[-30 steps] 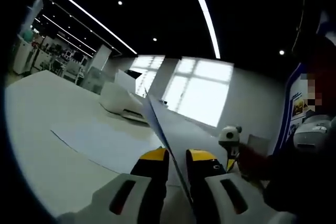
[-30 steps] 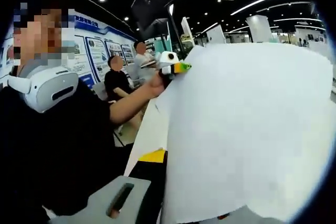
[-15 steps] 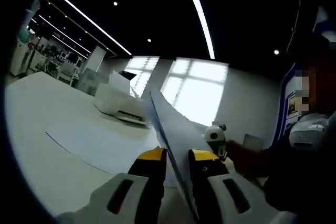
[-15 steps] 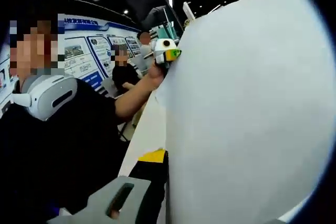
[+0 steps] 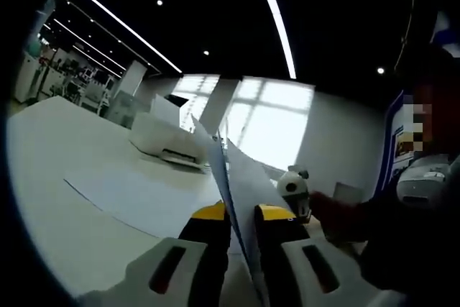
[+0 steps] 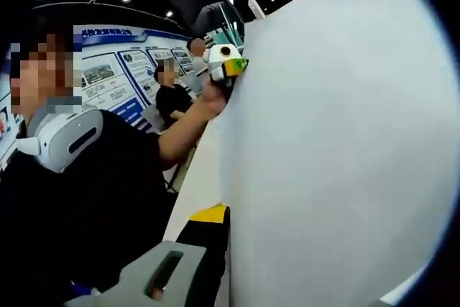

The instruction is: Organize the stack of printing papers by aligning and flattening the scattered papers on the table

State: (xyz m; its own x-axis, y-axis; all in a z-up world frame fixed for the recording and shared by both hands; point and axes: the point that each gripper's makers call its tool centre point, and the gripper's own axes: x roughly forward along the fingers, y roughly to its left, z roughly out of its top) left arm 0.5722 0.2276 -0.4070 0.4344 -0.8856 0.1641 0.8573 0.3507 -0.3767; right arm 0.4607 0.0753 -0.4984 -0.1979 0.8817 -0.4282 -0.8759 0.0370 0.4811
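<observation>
A stack of white printing papers (image 6: pixel 338 149) is held up in the air between both grippers. In the left gripper view the papers (image 5: pixel 223 170) run edge-on, slightly fanned, away from my left gripper (image 5: pixel 242 215), which is shut on their near edge. The right gripper (image 5: pixel 295 188) grips their far end, held by a hand. In the right gripper view the sheets hide one jaw of my right gripper (image 6: pixel 230 217), shut on them, and the left gripper (image 6: pixel 224 62) clamps the far corner. One more sheet (image 5: pixel 144 192) lies flat on the white table (image 5: pixel 50 170).
A white printer (image 5: pixel 169 141) stands on the table beyond the flat sheet. The person (image 6: pixel 79 177) holding the grippers, in dark clothes with a white headset, is close beside the papers. Other people (image 6: pixel 172 91) stand by wall posters behind.
The held papers have swung closer to the right camera and now cover more of that view. In the left gripper view the sheets have fanned apart slightly at the top.
</observation>
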